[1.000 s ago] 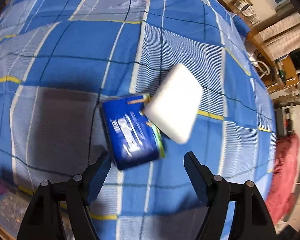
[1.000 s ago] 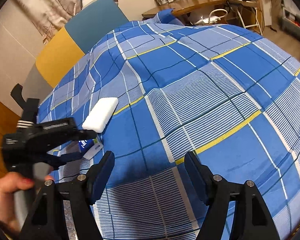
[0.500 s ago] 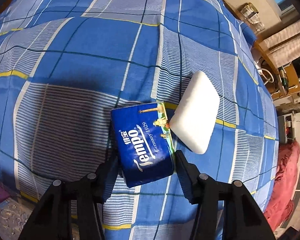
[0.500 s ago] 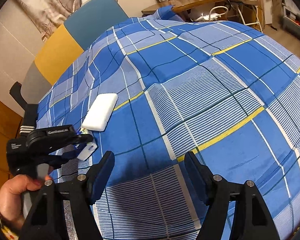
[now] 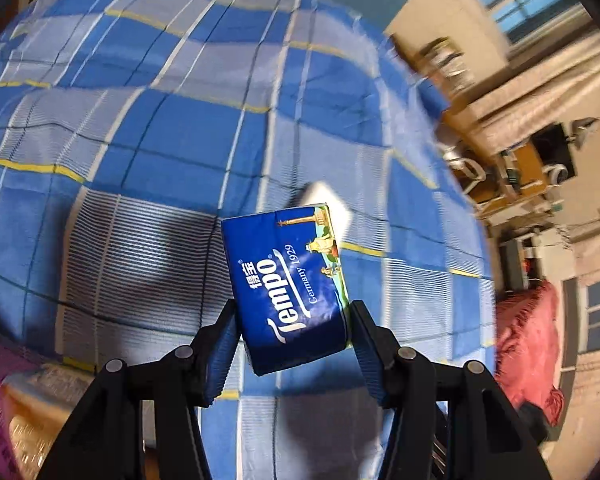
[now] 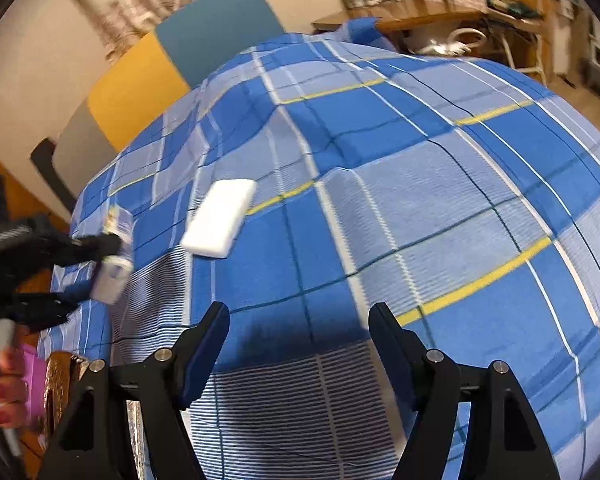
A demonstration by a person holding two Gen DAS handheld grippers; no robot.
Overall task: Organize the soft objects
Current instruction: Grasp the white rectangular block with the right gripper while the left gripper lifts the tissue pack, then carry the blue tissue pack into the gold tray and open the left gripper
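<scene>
My left gripper (image 5: 292, 338) clamps the tissue pack (image 5: 286, 284) lengthwise above the bed (image 5: 140, 128), while the white sponge (image 6: 220, 218) lies beyond it, nearer than my empty, open right gripper (image 6: 300, 344).

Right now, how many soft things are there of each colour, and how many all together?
Blue: 1, the tissue pack held in the left gripper.
White: 1, the white pad lying on the checked bedspread.
Total: 2.
</scene>
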